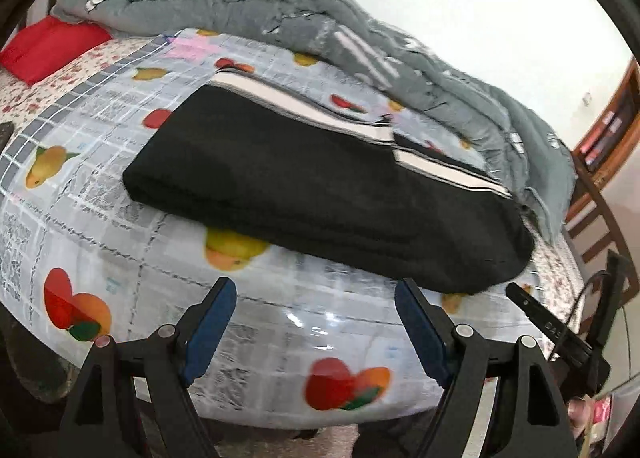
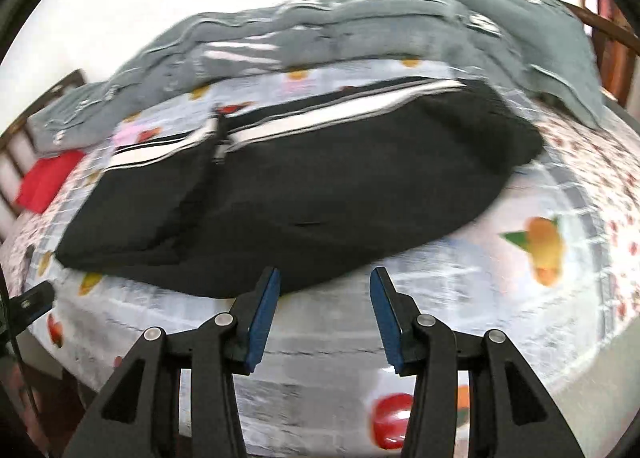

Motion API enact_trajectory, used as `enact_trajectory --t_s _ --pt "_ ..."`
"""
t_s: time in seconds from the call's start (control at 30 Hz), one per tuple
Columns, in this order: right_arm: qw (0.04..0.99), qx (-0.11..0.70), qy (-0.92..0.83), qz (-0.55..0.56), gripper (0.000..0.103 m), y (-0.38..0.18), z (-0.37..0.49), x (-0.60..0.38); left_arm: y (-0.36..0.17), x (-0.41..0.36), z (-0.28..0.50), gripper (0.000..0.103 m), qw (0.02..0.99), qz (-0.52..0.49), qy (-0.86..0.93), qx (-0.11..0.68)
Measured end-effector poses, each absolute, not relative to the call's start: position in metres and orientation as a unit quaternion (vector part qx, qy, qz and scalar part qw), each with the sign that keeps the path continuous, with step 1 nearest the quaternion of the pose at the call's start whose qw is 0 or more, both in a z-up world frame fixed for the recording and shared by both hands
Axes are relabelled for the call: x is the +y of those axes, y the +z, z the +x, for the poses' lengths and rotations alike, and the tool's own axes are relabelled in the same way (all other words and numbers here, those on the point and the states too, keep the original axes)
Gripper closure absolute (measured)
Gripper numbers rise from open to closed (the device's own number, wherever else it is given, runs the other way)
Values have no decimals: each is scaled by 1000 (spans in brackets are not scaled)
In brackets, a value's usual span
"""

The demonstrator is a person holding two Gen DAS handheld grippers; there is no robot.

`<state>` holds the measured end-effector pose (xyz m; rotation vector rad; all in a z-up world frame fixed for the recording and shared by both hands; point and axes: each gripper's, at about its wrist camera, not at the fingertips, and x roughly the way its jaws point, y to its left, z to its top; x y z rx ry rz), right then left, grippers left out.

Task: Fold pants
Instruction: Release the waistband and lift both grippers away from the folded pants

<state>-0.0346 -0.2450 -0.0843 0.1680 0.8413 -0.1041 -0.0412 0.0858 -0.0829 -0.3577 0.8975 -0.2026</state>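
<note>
Black pants with a white side stripe lie folded in a thick flat bundle on a bed sheet with a fruit print. My left gripper hovers open just in front of the bundle's near edge, with nothing between its blue pads. The right wrist view, blurred, shows the same pants just beyond my right gripper. Its jaws stand partly open and only the sheet shows between them. Part of the right gripper shows at the left wrist view's right side.
A rumpled grey quilt lies along the far side of the bed, behind the pants. A red pillow sits at the far left. Wooden furniture stands at the right. The bed's near edge drops off just below my grippers.
</note>
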Motion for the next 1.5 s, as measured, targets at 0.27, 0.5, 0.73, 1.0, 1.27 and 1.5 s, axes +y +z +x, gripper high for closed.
enact_trajectory --t_s 0.27,0.5,0.73,1.0,1.27,1.5 --pt "932 354 -34 78 47 -61 -69 -256 -56 61 -63 23 899 -138 -111 400" --pt "942 318 16 104 18 -38 -88 -266 -45 47 -75 23 901 -129 -128 394" --pt "944 318 -6 93 14 -23 -92 -273 -43 55 -75 23 899 -143 -133 392" --pt "948 306 -70 59 14 -22 -86 -274 -51 62 -69 23 896 -157 -146 389" --pt "945 308 -63 93 14 -21 -71 -290 -69 82 -47 23 887 -190 -146 395" --pt "940 316 -82 96 14 -32 -47 -296 -88 114 -22 23 879 -222 -105 408"
